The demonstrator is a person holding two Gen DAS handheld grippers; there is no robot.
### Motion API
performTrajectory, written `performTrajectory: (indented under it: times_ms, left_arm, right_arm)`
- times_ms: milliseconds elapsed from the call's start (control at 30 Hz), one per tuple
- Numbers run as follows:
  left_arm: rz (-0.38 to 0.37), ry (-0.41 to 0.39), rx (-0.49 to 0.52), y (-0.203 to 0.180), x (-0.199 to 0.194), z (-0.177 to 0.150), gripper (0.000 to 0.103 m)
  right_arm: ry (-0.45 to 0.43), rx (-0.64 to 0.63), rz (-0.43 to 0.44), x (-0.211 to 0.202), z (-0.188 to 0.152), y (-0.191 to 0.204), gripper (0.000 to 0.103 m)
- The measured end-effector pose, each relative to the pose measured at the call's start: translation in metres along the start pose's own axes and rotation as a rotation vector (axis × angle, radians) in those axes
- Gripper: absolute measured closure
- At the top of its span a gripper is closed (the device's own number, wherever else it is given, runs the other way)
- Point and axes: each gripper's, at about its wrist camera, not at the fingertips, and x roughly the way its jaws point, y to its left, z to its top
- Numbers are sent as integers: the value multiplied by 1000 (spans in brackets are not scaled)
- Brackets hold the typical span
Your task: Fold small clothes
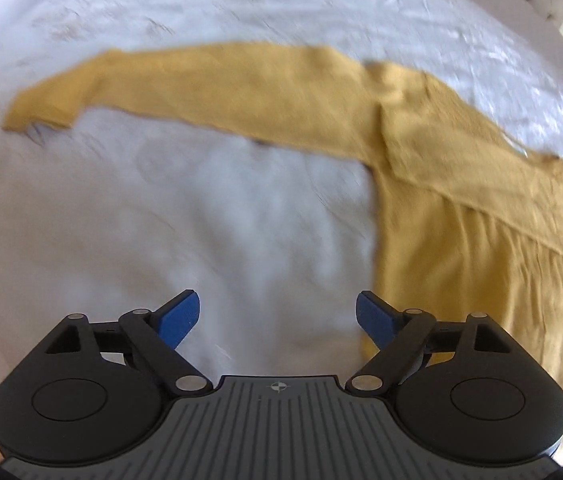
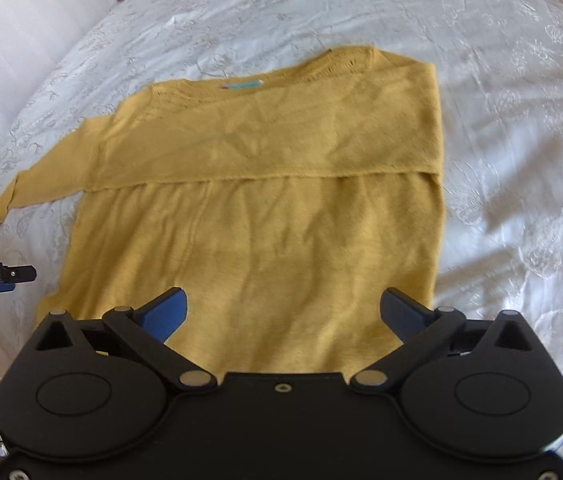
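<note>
With both jaws spread empty, the outstretched sleeve (image 1: 81, 92) ahead of the left gripper (image 1: 277, 316) is best pinched at its cuff and laid across the sweater (image 2: 257, 208) below the right gripper (image 2: 283, 312).

Landmark taken: yellow sweater (image 2: 257, 184) spread on white bedspread (image 2: 501, 128). Left wrist view set above bedspread beside sweater's outstretched sleeve (image 1: 185, 88), aimed steeply down; sweater (image 1: 461, 184) seen at right; picture blurred. Right wrist view set over sweater's hem, aimed steeply down toward neckline; closer, sharper. Shared by both: sweater body, outstretched sleeve (image 2: 21, 188), surrounding bedspread (image 1: 209, 216).
</note>
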Motion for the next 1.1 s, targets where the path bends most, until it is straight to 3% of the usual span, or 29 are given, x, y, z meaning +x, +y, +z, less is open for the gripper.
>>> performTrajectory:
  times_ms: [67, 333, 500, 667, 767, 800, 967, 1000, 1067, 1100]
  left_arm:
    - [28, -35, -6, 20, -4, 14, 11]
    - [134, -86, 26, 92, 12, 74, 11]
    - [207, -98, 215, 110, 28, 89, 11]
    - [331, -109, 465, 117, 46, 79, 12]
    - [410, -159, 527, 122, 49, 74, 13]
    - [431, -166, 534, 123, 50, 75, 15]
    - [514, -188, 561, 126, 55, 84, 63]
    - [535, -197, 563, 126, 55, 86, 65]
    - [514, -216, 542, 126, 50, 90, 80]
    - [488, -229, 528, 126, 46, 93, 81]
  right_arm:
    - [-10, 11, 1, 0, 3, 11, 0]
    - [1, 42, 8, 15, 13, 56, 0]
    - [24, 59, 13, 30, 15, 82, 0]
    - [47, 78, 19, 42, 18, 101, 0]
    - [61, 81, 17, 48, 21, 109, 0]
    - [67, 82, 17, 50, 22, 112, 0]
    - [98, 100, 30, 61, 27, 117, 0]
    - [102, 101, 32, 63, 28, 118, 0]
    - [107, 102, 34, 65, 30, 118, 0]
    - [109, 101, 37, 66, 30, 119, 0]
